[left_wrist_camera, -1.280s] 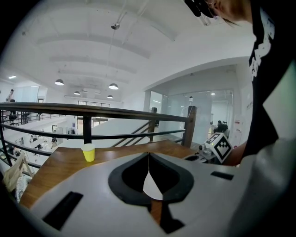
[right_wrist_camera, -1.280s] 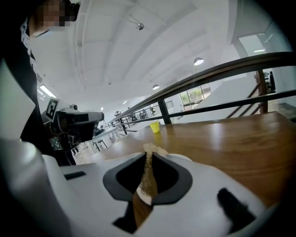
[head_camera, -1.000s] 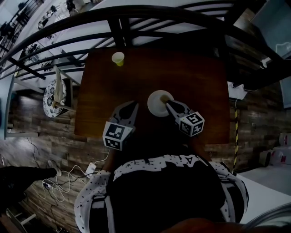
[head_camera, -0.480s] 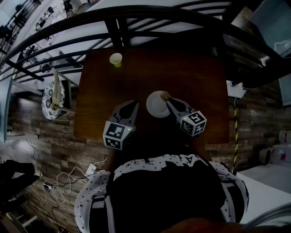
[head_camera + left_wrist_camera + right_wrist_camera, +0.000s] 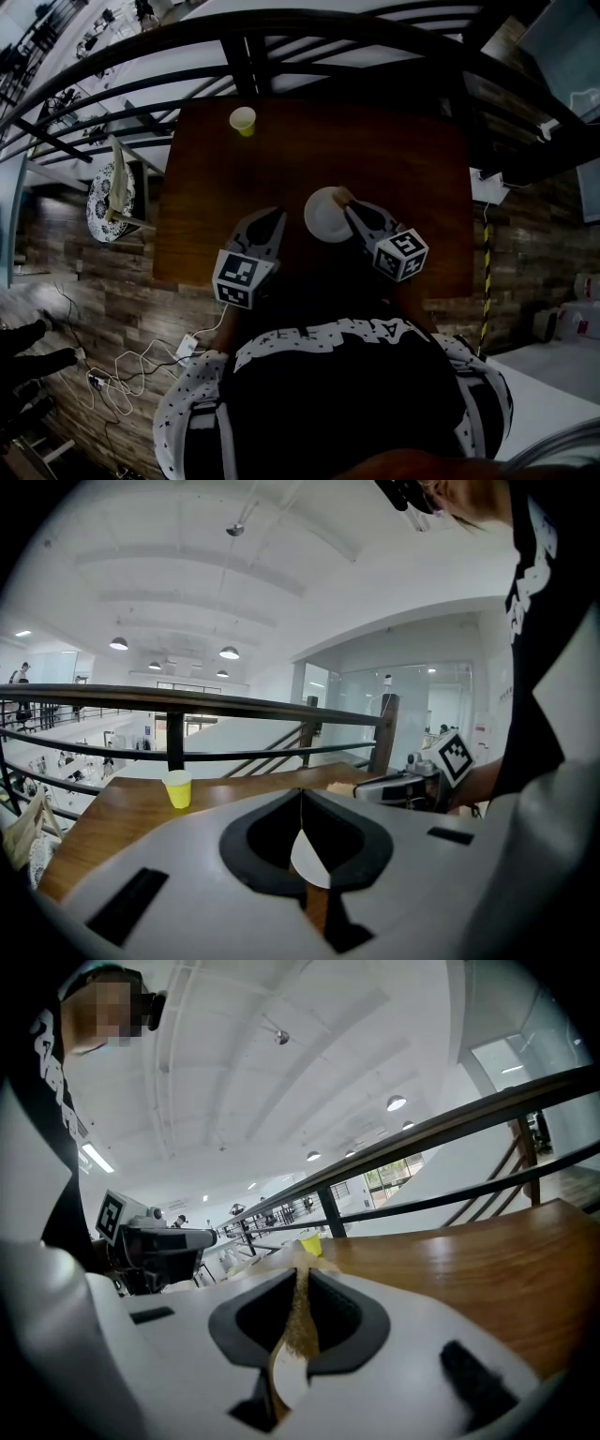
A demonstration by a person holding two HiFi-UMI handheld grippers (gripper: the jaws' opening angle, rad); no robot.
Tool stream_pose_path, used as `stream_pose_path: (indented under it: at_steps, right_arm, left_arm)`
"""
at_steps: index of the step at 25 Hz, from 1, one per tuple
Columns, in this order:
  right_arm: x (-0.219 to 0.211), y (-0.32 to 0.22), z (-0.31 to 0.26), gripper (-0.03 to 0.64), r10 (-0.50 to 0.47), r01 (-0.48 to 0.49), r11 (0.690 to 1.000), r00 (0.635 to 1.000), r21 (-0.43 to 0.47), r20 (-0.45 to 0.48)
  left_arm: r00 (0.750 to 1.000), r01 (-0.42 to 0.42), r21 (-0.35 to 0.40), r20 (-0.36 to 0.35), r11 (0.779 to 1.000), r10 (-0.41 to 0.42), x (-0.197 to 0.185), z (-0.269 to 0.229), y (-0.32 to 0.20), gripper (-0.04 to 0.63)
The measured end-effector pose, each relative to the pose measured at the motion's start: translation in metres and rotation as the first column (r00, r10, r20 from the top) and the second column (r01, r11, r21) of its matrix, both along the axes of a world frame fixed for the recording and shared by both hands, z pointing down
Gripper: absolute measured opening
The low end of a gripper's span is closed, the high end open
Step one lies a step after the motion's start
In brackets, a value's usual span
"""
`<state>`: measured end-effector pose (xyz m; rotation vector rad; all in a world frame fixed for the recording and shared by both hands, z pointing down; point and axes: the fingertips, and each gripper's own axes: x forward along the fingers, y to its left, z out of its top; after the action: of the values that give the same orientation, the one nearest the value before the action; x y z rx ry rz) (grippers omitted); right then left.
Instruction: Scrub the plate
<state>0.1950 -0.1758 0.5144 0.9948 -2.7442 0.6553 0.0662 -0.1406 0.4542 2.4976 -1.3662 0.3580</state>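
Plate (image 5: 324,217): lying flat on the table (image 5: 403,159), near its front middle.
Sponge (image 5: 341,198): pressing on the plate's far right rim.
Right gripper (image 5: 345,202): clamping the sponge.
Left gripper (image 5: 277,216): waiting just left of the plate, jaws pressed together, gripping nothing.
Yellow cup (image 5: 243,120): standing far left.

Tally, as seen from my jaws:
- Grippers: two, both mine, left gripper (image 5: 274,217) and right gripper (image 5: 349,208).
- White plate (image 5: 323,217): one, just ahead of the jaws.
- Tan scrub pad (image 5: 300,1312): one, pinched in my right jaws.
- Yellow cup (image 5: 243,120): one, well beyond my left jaws.
- Wooden counter (image 5: 403,159): one.
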Motion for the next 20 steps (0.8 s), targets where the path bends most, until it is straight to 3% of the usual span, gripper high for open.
stream_pose_path:
  at_steps: [20]
  right_arm:
    - [-0.0081,-0.0005,-0.0054,0.049,-0.023,0.023,0.999,1.0,0.022,-0.01]
  left_arm:
    - [1.0,0.011,-0.003,-0.003,1.0,-0.011,-0.0068,0.0022,-0.0004,0.014]
